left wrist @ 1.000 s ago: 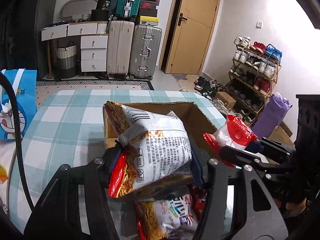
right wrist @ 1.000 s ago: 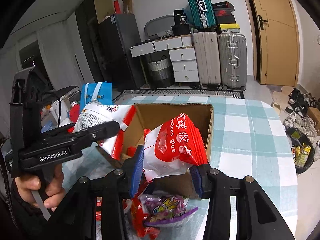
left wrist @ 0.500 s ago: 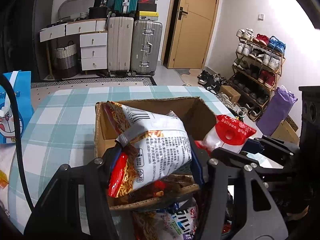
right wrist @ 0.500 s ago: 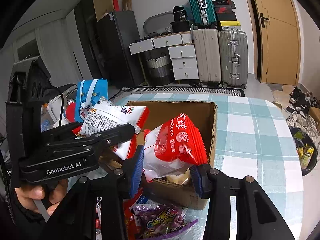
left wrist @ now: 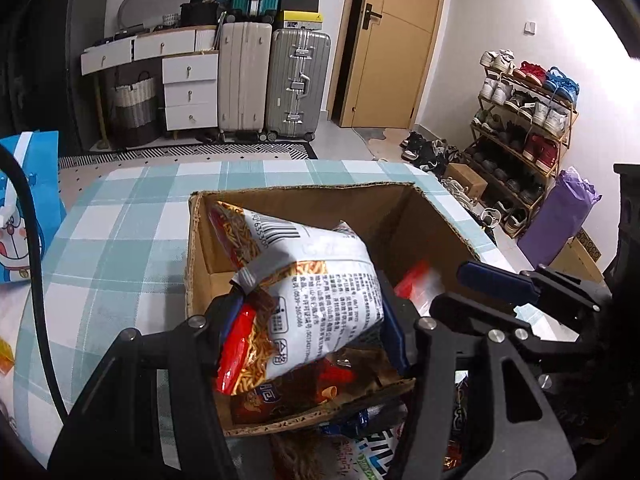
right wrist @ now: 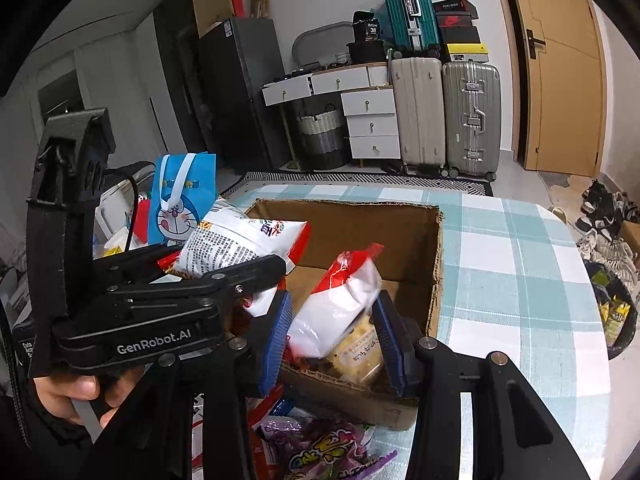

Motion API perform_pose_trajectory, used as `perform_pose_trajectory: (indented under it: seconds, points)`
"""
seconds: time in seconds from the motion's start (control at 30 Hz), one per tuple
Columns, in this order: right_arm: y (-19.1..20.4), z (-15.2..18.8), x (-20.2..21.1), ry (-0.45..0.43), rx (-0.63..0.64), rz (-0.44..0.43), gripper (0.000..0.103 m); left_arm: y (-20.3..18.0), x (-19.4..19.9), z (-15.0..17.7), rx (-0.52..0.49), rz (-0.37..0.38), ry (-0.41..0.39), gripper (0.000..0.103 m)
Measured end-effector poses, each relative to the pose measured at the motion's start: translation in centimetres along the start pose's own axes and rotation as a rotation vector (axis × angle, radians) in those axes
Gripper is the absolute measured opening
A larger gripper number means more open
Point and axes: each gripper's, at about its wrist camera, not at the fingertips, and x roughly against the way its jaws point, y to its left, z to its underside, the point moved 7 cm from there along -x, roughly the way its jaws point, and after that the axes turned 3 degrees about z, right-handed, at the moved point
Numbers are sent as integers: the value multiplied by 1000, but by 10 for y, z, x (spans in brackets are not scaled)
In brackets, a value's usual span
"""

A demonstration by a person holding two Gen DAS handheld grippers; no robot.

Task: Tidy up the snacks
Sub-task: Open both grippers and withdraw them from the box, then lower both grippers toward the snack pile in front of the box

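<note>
Over the box [left wrist: 404, 216], noodle packet [left wrist: 320, 280] tilted up-left.

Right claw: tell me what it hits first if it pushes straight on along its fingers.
Likely the inside of the cardboard box: the right claw, shut on the red-and-white packet, points down into it. Depth is unclear.

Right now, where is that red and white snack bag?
In the right wrist view the red and white snack bag sits between the right gripper's blue pads, over the open cardboard box on the checked tablecloth.
</note>
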Motion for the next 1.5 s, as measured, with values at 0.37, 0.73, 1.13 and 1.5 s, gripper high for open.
perform_pose_trajectory:
  seconds: [0.37,0.73,1.13,1.5]
  points:
    - [-2,2,26,-36,-3,11,61,1,25,0,-11,12,-16,84]
    - [-26,41,68,2,-86,78,102,-2,102,29,2,-20,-58,102]
    - [-26,78,89,58,-60,113,103,6,153,86,3,-72,-39,102]
    - [-28,97,81,107,-105,123,103,8,141,125,15,-52,37,102]
